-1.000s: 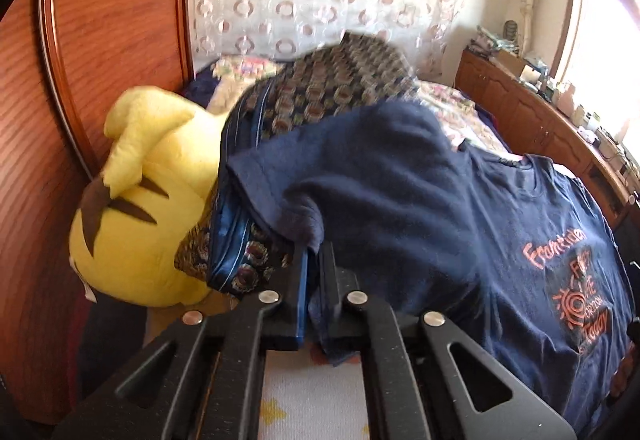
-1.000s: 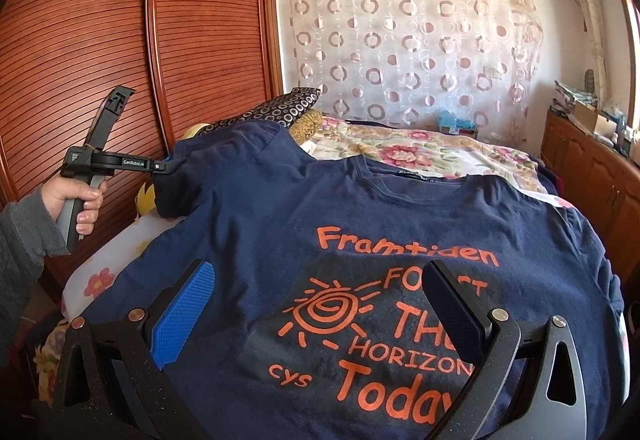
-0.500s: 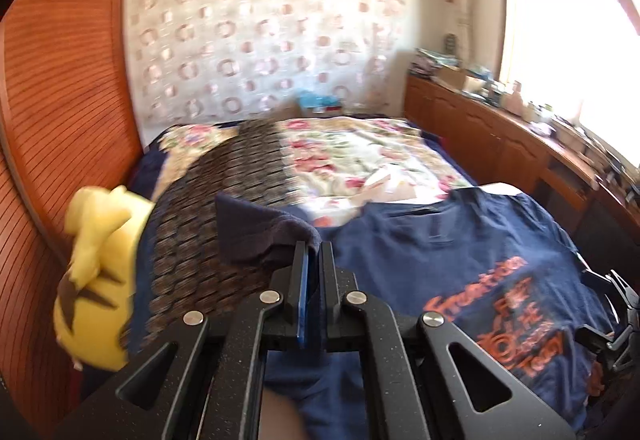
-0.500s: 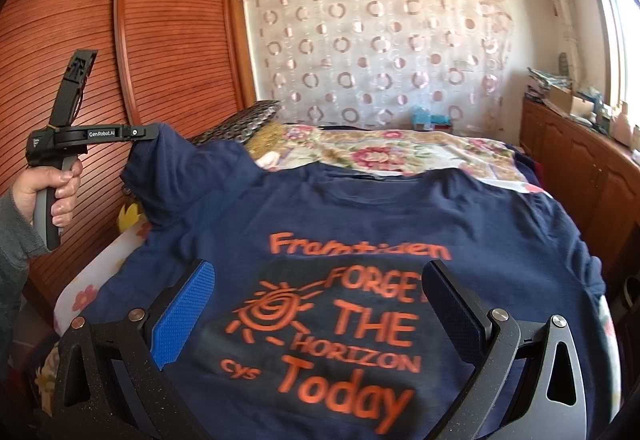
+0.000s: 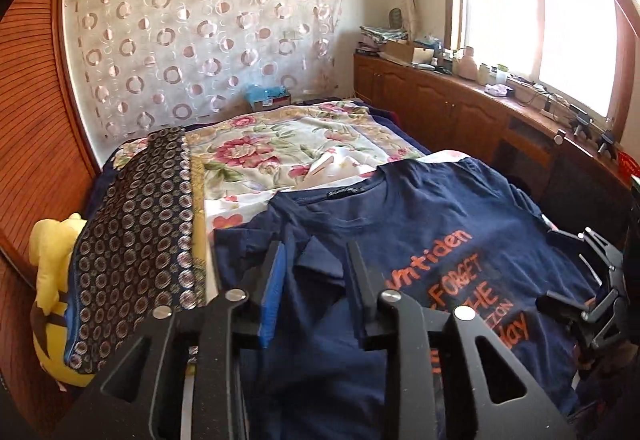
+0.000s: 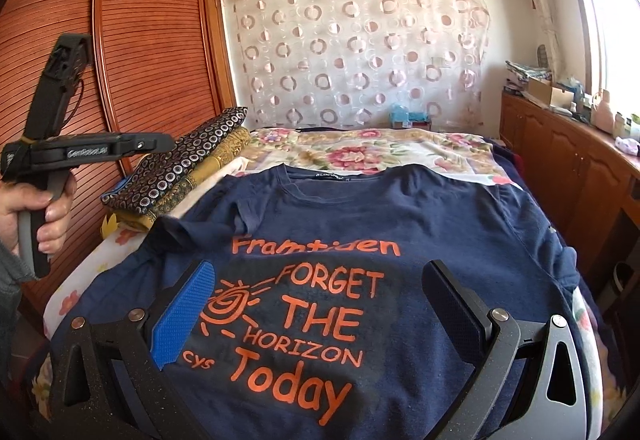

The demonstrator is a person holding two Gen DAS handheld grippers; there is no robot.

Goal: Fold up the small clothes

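A navy T-shirt (image 5: pixel 420 224) (image 6: pixel 440 224) with orange print lies face up on the bed. Its left sleeve (image 5: pixel 240 244) (image 6: pixel 212 224) is folded inward over the chest. My left gripper (image 5: pixel 315 252) hovers just above that sleeve with its jaws opening; the cloth lies below them and the pads do not press on it. In the right wrist view the left gripper (image 6: pixel 160 144) is held by a hand at the left, clear of the shirt. My right gripper (image 6: pixel 320 272) stands open low over the print, with nothing between its fingers; it shows at the right edge (image 5: pixel 592 280) too.
A dark ring-patterned pillow (image 5: pixel 140 240) (image 6: pixel 184 168) and a yellow plush toy (image 5: pixel 52 260) lie left of the shirt. A floral bedspread (image 5: pixel 288 148) covers the far bed. A wooden wardrobe (image 6: pixel 120 60) stands left; low cabinets (image 5: pixel 460 108) with clutter run under the window.
The left gripper carried the sleeve up and across to the right, laid it over the shirt's chest, then its jaws parted and let go. The right gripper stayed put.
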